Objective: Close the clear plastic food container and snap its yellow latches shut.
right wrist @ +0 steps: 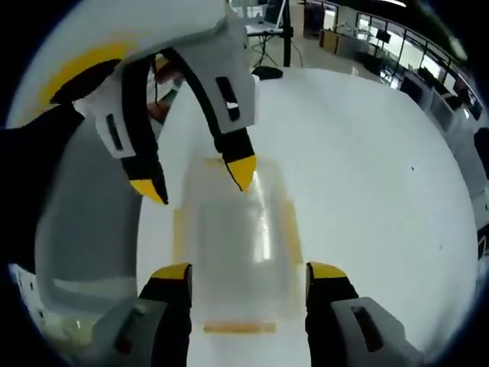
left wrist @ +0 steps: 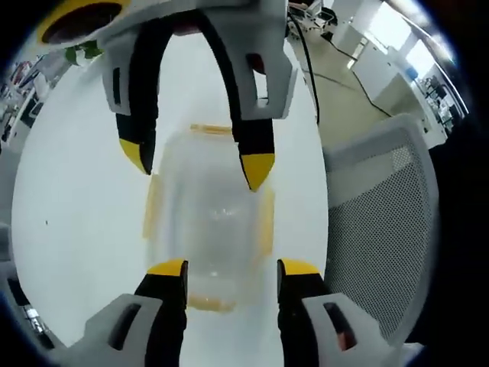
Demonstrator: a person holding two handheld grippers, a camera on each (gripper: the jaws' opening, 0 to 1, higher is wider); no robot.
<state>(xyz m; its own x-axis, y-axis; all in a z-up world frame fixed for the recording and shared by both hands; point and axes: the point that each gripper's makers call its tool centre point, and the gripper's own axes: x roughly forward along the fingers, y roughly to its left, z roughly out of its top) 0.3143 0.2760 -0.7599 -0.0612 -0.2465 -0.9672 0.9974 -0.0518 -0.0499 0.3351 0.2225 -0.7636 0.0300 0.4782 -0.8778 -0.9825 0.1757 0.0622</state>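
The left gripper (left wrist: 232,269) is spreading its 2 jaws wide, gripping nothing, hovering at one short end of the clear container (left wrist: 210,218). The right gripper (right wrist: 249,271) is likewise gaping, empty, poised at the opposite end, so the 2 grippers are facing each other across it. The container is sitting on the white bench (left wrist: 76,214), its yellow latches (left wrist: 267,222) lining the sides. A mesh chair (left wrist: 382,229) is standing beside the bench.
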